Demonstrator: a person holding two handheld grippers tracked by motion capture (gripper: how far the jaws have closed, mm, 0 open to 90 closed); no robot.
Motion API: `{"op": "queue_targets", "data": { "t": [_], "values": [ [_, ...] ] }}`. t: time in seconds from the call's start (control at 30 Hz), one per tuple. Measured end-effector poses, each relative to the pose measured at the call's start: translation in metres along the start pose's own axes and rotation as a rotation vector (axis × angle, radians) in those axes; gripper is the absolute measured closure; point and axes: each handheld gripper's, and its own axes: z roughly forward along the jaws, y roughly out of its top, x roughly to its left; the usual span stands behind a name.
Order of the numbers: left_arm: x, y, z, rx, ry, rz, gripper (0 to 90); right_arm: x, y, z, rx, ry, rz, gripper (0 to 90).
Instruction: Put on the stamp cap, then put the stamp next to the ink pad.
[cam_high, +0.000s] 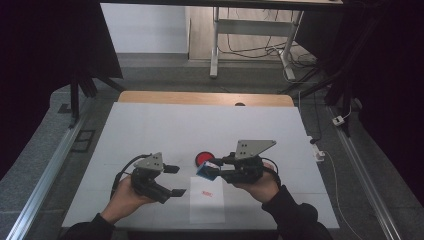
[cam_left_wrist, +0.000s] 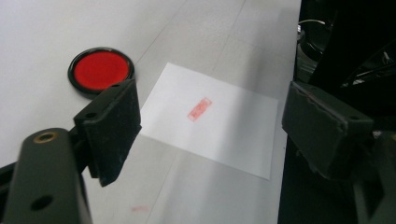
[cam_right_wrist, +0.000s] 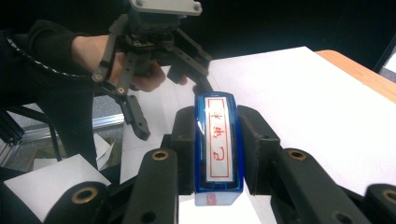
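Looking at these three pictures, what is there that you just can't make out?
- High view: the small red imprint on the white paper sheet is too small to read.
- Left gripper view: the same imprint is blurred; the sheet's corner hides behind a black finger.
- Right gripper view: the blue rectangular stamp has its sides covered by the right gripper's fingers, its lower end cut off.
- High view: the round red ink pad is partly hidden behind the stamp.
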Motion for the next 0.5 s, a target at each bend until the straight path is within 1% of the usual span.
{"op": "queue_targets", "data": {
  "t": [0.13,0.3,0.33,0.4,0.5],
  "values": [
    [-0.002,-0.006,-0.008,-0.008,0.022,-0.029,16.3,0.000,0.000,0.000,0.005,-0.010,0.004,69.5],
    [-0.006,-0.015,-0.017,-0.001,0.064,-0.060,13.5,-0.001,-0.001,0.000,0.020,-0.026,0.006,69.5],
    [-0.006,-0.017,-0.018,0.000,0.074,-0.069,12.4,-0.002,-0.001,0.000,0.024,-0.028,0.008,69.5],
    [-0.008,-0.021,-0.021,0.011,0.096,-0.072,9.7,-0.002,-0.002,-0.001,0.030,-0.040,0.014,69.5],
    [-0.010,-0.026,-0.025,0.010,0.124,-0.090,4.8,-0.004,-0.003,-0.002,0.033,-0.051,0.023,69.4]
  ]
}}
